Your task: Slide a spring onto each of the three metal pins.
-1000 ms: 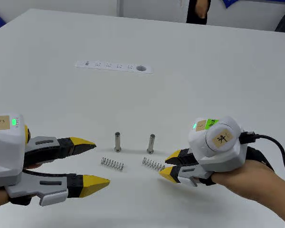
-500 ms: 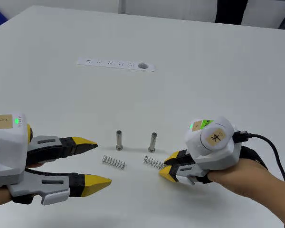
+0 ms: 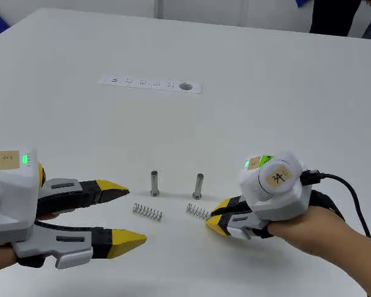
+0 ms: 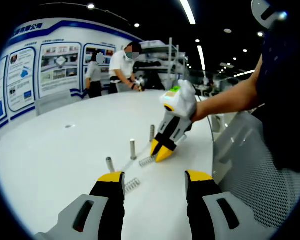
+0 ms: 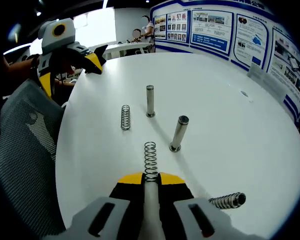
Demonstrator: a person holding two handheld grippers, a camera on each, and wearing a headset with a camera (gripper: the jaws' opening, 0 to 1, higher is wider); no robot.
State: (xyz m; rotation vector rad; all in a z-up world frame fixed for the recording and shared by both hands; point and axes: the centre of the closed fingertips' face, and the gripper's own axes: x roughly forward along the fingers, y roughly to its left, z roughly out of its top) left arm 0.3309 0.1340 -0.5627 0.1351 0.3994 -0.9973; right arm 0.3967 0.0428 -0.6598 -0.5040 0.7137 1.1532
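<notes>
Right claw (image 5: 150, 178) (image 3: 214, 220) closed on the near end of a spring (image 5: 150, 156) (image 3: 198, 212) lying flat on the white desk (image 3: 266, 111); just beyond stand two bare upright pins, the nearer pin (image 5: 178, 133) (image 3: 198, 186) and the farther pin (image 5: 150, 101) (image 3: 154, 184); a second spring (image 5: 125, 117) (image 3: 147, 212) lies loose beside the latter. A third pin (image 5: 228, 201), wrapped in coils, sits at the lower right of the right gripper view. Left claw (image 3: 135, 213) (image 4: 155, 176) spread wide, holding nothing, near the loose spring; a power strip (image 3: 149, 85) lies well behind.

Over the last second we see the right gripper (image 3: 213, 216) edge closer to the pin (image 3: 198, 185), its jaws now pinching the end of the spring (image 3: 198, 211) beside that pin.
</notes>
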